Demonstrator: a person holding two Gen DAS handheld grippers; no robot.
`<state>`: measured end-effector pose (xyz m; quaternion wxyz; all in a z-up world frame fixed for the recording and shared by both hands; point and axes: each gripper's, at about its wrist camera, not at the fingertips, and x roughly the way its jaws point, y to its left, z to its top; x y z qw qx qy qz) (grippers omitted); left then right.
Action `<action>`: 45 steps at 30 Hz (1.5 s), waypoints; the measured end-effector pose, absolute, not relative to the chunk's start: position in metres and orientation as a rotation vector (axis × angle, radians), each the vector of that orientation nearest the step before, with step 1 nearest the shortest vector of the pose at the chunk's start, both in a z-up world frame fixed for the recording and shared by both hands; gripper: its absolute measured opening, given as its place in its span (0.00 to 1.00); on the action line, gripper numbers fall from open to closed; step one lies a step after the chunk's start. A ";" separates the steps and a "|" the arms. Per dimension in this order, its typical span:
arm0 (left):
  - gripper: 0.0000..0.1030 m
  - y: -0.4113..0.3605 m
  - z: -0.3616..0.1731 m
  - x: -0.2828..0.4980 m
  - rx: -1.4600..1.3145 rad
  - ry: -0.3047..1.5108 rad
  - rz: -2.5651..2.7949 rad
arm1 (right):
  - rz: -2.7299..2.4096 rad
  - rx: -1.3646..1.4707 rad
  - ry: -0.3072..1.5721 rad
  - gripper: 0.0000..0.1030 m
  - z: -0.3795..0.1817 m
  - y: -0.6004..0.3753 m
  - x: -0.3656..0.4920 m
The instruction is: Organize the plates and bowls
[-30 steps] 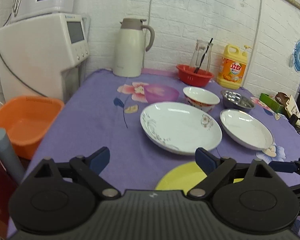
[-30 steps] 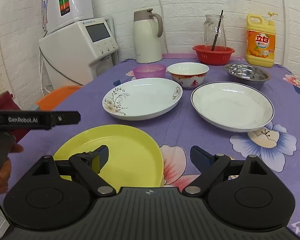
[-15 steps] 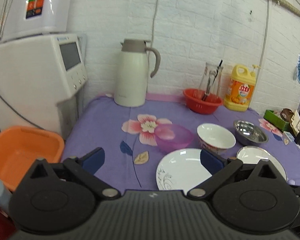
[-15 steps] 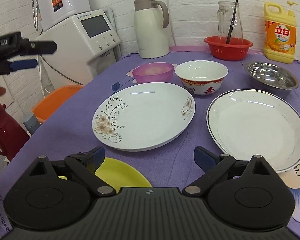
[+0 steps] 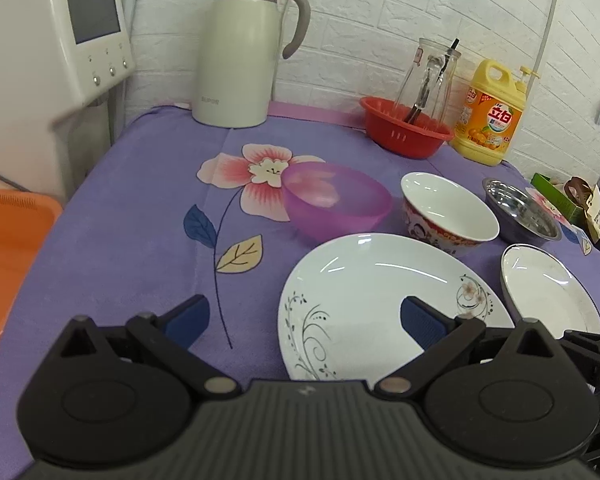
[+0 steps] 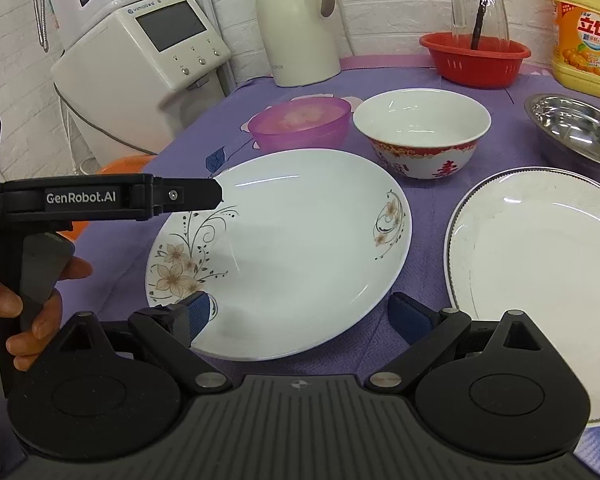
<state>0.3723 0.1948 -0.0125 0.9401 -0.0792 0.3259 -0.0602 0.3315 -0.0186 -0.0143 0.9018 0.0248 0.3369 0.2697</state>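
Note:
A white floral plate (image 5: 380, 300) (image 6: 292, 248) lies on the purple cloth. To its right is a plain white plate (image 5: 548, 292) (image 6: 540, 280). Behind them stand a purple bowl (image 5: 336, 200) (image 6: 300, 124), a red-and-white bowl (image 5: 448, 212) (image 6: 420, 132) and a steel bowl (image 5: 524, 216) (image 6: 576, 128). My left gripper (image 5: 304, 318) (image 6: 216, 196) hangs open over the floral plate's left rim. My right gripper (image 6: 304, 316) is open too, with that plate's near rim between its fingers and untouched.
Along the back wall stand a cream thermos jug (image 5: 240, 52), a red basket (image 5: 404, 128) holding a glass jar, and a yellow detergent bottle (image 5: 492, 120). A white appliance (image 5: 48, 44) and an orange basin (image 5: 8, 260) are off the table's left edge. A person's hand (image 6: 40, 292) grips the left tool.
Both grippers have moved forward over the table to the floral plate, and the yellow plate has dropped out of view. The left jaws stand a little wider.

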 end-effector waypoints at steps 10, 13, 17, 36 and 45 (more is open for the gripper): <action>0.98 0.202 -0.019 0.373 -0.156 0.682 -0.111 | 0.551 0.004 0.711 1.00 -0.014 -0.007 0.333; 0.98 0.200 -0.022 0.374 -0.149 0.689 -0.114 | 0.586 0.008 0.724 1.00 -0.014 -0.003 0.332; 0.98 0.199 -0.023 0.376 -0.150 0.690 -0.114 | 0.601 -0.002 0.712 1.00 -0.014 -0.003 0.334; 0.98 0.184 -0.038 0.387 -0.106 0.722 -0.122 | 0.580 -0.123 0.662 1.00 -0.018 0.008 0.366; 0.97 0.177 -0.040 0.387 -0.084 0.706 -0.136 | 0.592 -0.150 0.652 1.00 -0.019 0.005 0.363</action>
